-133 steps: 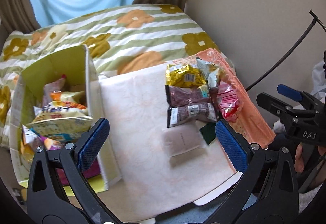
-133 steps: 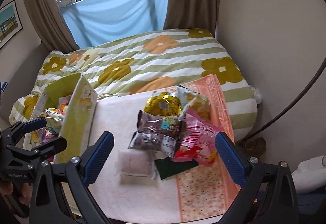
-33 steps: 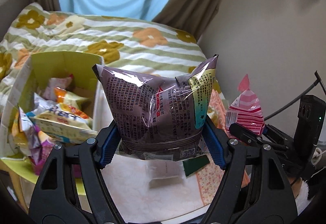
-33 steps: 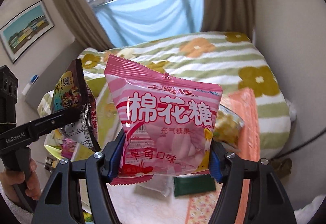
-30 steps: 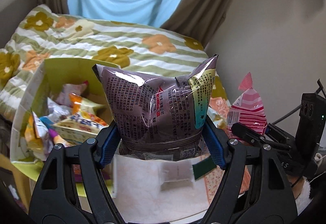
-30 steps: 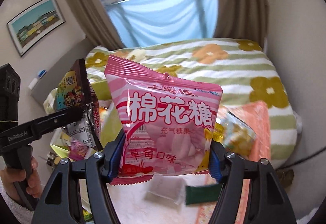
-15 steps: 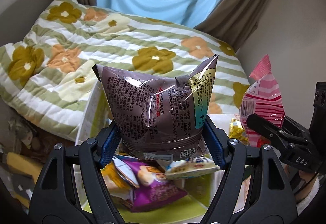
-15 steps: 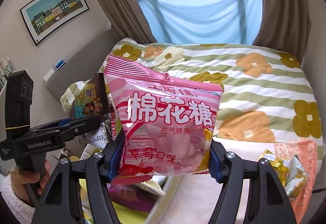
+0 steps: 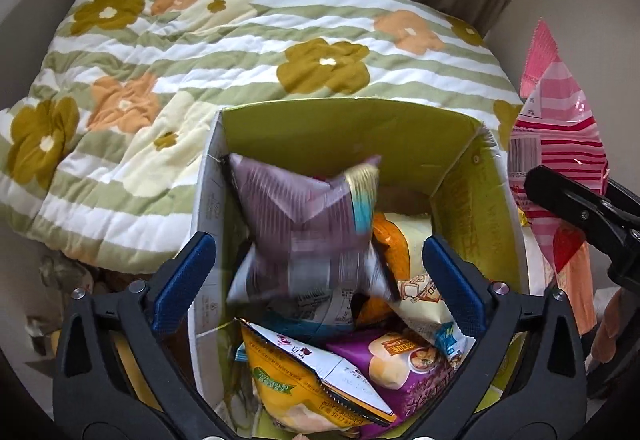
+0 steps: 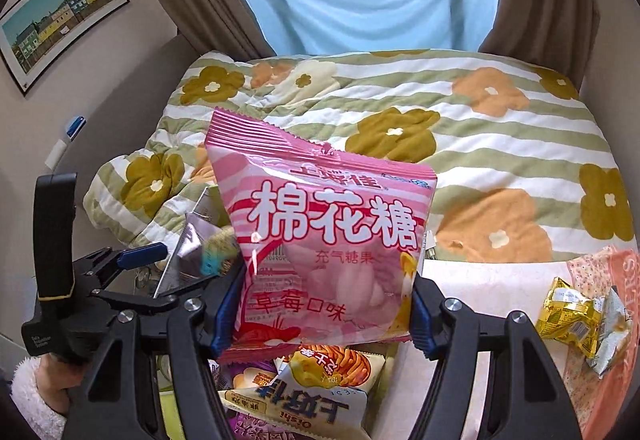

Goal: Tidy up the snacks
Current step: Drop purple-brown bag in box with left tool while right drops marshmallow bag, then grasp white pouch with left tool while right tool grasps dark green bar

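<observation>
**Brown packet dropped over the box; pink bag next in line**

In the left wrist view the left claw [image 9: 316, 272] stood over the open yellow-green box [image 9: 344, 124], its jaws opening and the blue pads well clear of the brown snack packet [image 9: 308, 224]. That packet showed blurred in the centre of the frame, between the pads but touched by neither, hanging just above the snacks already piled in the box. Its long axis ran roughly up and down the frame, tilted a little.

The right claw [image 10: 320, 304] was clamped on the lower part of the pink bag [image 10: 324, 236], which stood upright in the middle of the right wrist view. Large white characters on it read 棉花糖, with smaller lines 充气糖果 and 草莓口味 below. In the left wrist view the same bag appeared at the right edge, just beside the box's right wall and above its rim.

The coming move seemed to turn on that: the box opening lay below and slightly left of the pink bag, so the right hand was the nearer one and needed only a short shift leftward before release.

A packet under the bag showed upside-down lettering, seemingly "Oishi". A gold wrapped snack [image 10: 568, 308] lay on the tabletop [image 10: 452, 268] at lower right, still to be collected.
</observation>
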The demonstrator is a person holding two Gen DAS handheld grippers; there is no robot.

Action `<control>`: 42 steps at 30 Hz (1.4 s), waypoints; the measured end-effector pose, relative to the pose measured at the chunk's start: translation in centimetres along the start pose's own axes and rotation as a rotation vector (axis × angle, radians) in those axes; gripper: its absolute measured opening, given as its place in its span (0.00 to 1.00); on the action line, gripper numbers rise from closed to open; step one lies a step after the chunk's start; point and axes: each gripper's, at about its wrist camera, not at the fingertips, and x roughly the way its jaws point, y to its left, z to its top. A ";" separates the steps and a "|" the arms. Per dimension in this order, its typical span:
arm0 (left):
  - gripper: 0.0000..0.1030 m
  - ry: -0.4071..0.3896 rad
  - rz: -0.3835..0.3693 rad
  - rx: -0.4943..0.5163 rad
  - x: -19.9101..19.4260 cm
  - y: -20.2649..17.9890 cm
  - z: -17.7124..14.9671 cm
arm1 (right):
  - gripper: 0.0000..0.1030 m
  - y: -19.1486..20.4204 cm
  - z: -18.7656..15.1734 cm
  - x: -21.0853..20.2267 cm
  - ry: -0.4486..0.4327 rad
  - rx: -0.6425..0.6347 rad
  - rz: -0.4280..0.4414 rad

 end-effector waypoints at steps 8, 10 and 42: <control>0.99 -0.006 -0.003 -0.074 -1.1 0.8 -2.3 | 0.63 0.6 0.0 1.8 0.054 -0.015 0.025; 0.99 -0.009 -0.012 -0.101 -1.5 1.3 -2.7 | 0.63 1.1 0.2 2.3 0.065 -0.028 0.036; 0.99 -0.123 -0.075 -0.028 -8.7 -3.8 -7.1 | 0.92 0.1 -5.9 -8.2 -0.111 0.021 -0.067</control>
